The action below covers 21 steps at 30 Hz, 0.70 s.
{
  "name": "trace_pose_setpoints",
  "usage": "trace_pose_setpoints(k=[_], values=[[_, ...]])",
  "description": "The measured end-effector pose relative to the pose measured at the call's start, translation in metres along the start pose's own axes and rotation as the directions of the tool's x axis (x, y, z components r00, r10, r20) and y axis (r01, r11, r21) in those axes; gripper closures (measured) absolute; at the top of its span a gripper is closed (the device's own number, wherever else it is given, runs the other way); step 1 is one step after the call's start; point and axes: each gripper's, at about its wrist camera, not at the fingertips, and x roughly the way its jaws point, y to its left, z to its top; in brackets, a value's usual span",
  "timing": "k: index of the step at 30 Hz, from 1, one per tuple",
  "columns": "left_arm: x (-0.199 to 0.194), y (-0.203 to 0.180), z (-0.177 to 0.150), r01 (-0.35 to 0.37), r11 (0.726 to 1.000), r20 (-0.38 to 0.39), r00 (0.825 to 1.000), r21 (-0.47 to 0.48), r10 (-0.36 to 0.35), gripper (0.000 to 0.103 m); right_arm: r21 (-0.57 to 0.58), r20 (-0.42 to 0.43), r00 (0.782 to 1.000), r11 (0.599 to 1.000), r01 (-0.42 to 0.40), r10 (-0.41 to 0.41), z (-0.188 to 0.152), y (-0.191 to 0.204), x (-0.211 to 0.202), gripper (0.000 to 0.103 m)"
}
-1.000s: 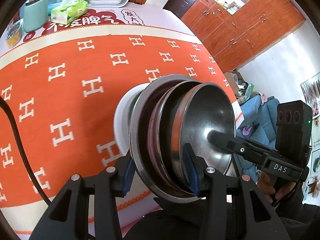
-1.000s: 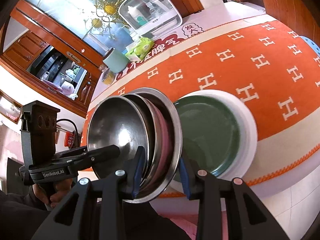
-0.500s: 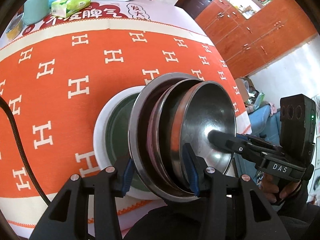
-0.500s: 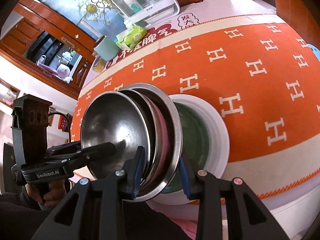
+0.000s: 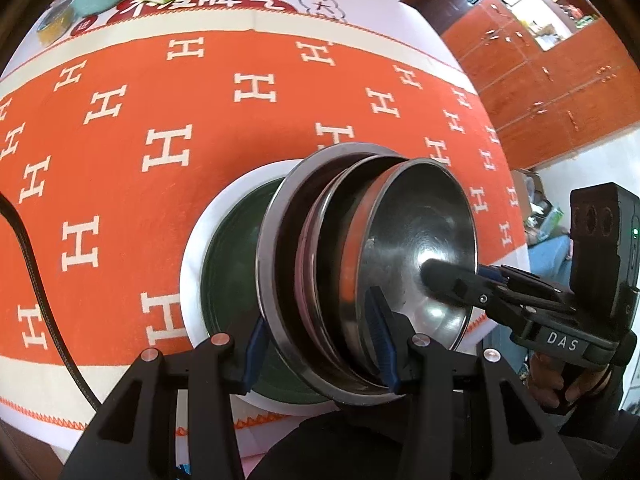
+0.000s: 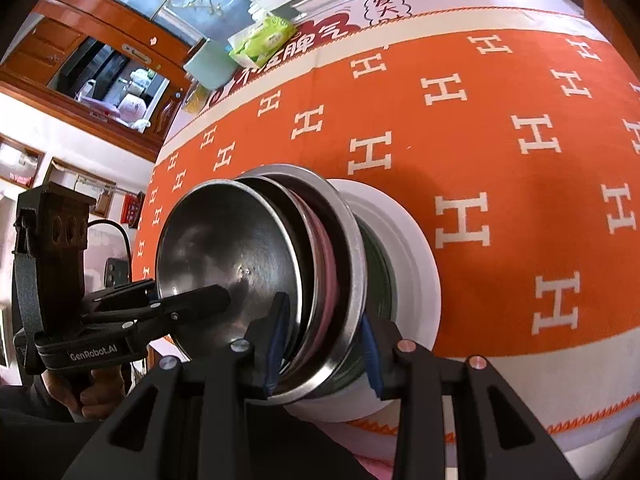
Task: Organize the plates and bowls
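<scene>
Two claws, left claw (image 5: 316, 350) and right claw (image 6: 320, 346), clamp tilted nested steel bowls (image 5: 400, 256); uneven lowering could slide them past the green plate (image 5: 228, 264).

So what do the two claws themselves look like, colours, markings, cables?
Both are matte black plastic with blue pads on the fingers and small copper-coloured screws. The left claw has a black braided cable trailing off; seen from the right wrist, its body reads "GenRobot.AI". The right claw, seen from the left wrist, carries a "DAS" label and a green light.
</scene>
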Motion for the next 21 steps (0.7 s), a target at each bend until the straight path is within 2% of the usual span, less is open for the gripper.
trace_pose_setpoints(k=[12,17,21], values=[[0.014,-0.003,-0.001,-0.136,0.985,0.008,0.990,-0.110,0.138,0.060,-0.115,-0.054,0.999,0.993,-0.011,0.005,0.009,-0.004,0.018,0.068],[0.017,0.002,-0.008,-0.175,0.969,0.007,0.984,-0.174,0.178,0.059,-0.174,-0.061,0.998,0.985,-0.007,-0.003,0.013,-0.001,0.025,0.068],[0.012,0.004,-0.014,-0.173,0.964,0.042,0.982,-0.200,0.185,0.059,-0.210,-0.063,0.998,0.978,0.008,-0.022,0.017,0.002,0.029,0.068]])
